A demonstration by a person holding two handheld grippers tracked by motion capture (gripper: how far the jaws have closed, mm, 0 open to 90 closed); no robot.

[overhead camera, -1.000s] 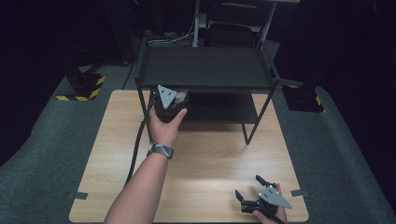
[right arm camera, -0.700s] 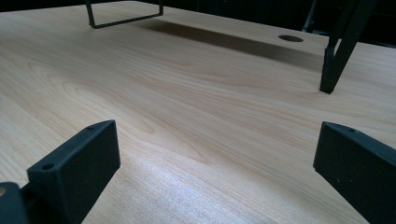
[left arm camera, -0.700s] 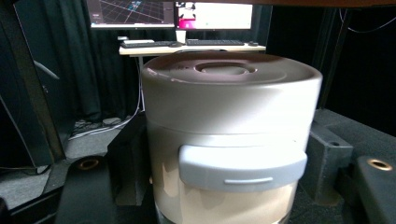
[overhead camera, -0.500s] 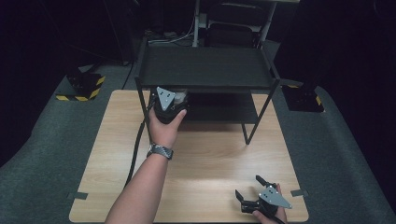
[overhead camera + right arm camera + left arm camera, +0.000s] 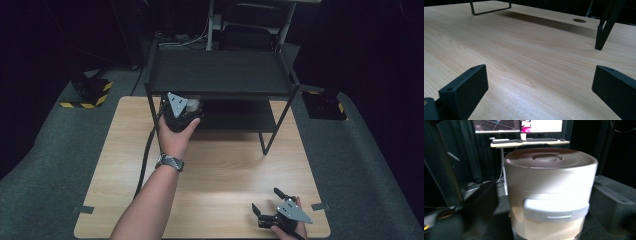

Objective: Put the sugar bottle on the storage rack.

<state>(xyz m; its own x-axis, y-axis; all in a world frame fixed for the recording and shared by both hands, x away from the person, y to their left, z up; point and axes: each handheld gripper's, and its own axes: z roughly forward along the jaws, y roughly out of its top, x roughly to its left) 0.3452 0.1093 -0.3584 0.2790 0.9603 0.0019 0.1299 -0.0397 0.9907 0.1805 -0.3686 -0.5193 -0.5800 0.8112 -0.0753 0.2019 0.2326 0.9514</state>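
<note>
I'm looking at a dark room with black curtains, and a light wooden table (image 5: 215,170) carrying a black 2-tier shelf rack (image 5: 220,75) at its far edge; the left gripper view also takes in a desk with monitors farther back.

The relation that matters most, as I judge it: the cream canister (image 5: 550,192) stands upright, its long axis vertical, directly in front of the left gripper (image 5: 181,111) and so close that it takes up most of that camera's picture. Its lid, with a round dimple, is on top, and a pale grey clasp band crosses its front. From above, the left gripper sits at the rack's near-left corner, between the 2 tiers, so the canister seems to be going onto the lower shelf or coming off it. I can't tell whether the jaws are clamped on it; they are lost in blur and dark.

My left hand (image 5: 176,140) is by far the nearer one, forearm stretched far forward. The right gripper (image 5: 272,212) rests low at the near-right edge of the table, jaws spread wide over bare wood, holding nothing.
</note>
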